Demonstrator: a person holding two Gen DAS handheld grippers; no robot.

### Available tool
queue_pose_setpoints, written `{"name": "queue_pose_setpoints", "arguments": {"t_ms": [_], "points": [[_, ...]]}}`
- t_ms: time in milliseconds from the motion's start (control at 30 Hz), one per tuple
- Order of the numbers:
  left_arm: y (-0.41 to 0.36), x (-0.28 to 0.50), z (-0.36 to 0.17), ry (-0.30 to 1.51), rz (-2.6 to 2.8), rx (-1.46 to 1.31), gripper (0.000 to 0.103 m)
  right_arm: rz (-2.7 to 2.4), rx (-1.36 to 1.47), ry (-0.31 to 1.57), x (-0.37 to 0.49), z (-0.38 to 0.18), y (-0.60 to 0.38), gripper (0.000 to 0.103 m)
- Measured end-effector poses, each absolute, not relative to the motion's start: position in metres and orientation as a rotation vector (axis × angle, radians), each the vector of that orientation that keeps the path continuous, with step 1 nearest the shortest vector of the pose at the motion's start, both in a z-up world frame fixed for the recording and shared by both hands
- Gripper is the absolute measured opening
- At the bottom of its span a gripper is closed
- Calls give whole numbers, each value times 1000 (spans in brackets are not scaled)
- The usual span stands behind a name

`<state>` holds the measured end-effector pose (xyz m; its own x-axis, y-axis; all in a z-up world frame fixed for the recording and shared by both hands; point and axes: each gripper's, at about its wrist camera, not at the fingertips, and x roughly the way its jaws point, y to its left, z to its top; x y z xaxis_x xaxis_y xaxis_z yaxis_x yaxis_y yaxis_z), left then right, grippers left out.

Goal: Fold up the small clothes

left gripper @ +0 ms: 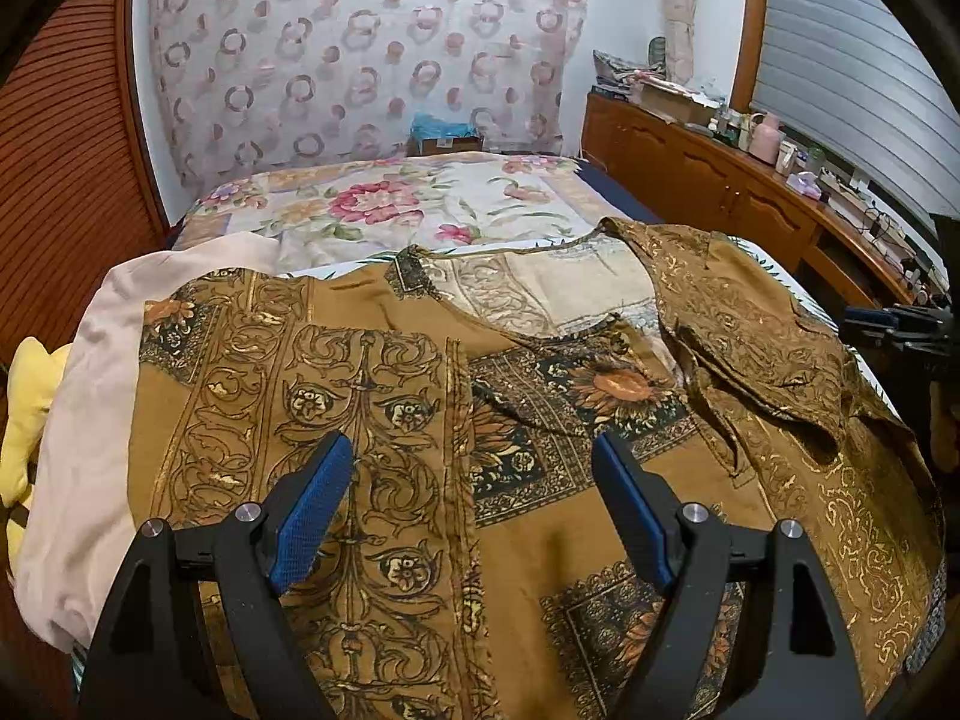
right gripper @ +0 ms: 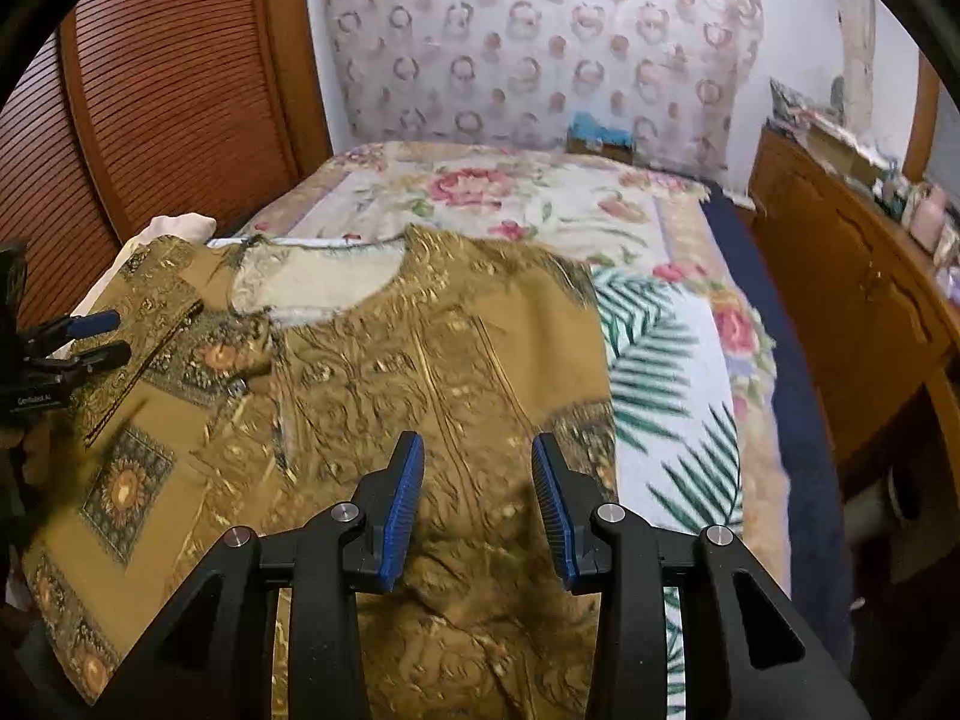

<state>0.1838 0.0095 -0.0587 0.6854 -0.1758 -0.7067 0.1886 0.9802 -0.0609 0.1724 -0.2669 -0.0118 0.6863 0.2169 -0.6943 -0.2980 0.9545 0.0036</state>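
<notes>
A brown patterned top (left gripper: pixel 420 408) with gold scrollwork and dark flower squares lies spread on the bed. Its right side is folded over onto the body, inside out (left gripper: pixel 750 324). In the right wrist view the folded part (right gripper: pixel 432 360) fills the middle, neckline at the far end. My left gripper (left gripper: pixel 474 462) is open and empty, hovering over the top's lower middle. My right gripper (right gripper: pixel 477 450) is open and empty above the folded part. The left gripper shows at the left edge of the right wrist view (right gripper: pixel 90 339); the right gripper shows at the right edge of the left wrist view (left gripper: pixel 882 321).
A floral bedspread (left gripper: pixel 384 210) covers the bed. A pale pink cloth (left gripper: pixel 78 420) lies under the top's left side, a yellow item (left gripper: pixel 24 414) beside it. A wooden cabinet (right gripper: pixel 840 300) with clutter runs along the right. A slatted wooden door (right gripper: pixel 150 102) stands left.
</notes>
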Motion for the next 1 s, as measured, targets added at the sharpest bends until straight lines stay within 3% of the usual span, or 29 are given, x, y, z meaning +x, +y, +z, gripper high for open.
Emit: {"name": "queue_pose_setpoints", "arguments": {"t_ms": [533, 633, 700, 1000], "points": [[20, 174, -64, 798, -193, -5, 83, 292, -155, 869, 134, -33, -274, 38], [20, 171, -62, 792, -192, 2, 83, 265, -209, 876, 136, -41, -272, 24], [22, 169, -61, 790, -189, 1, 83, 256, -218, 870, 136, -40, -275, 7], [46, 167, -56, 779, -137, -18, 83, 227, -211, 869, 121, -29, -300, 3]]}}
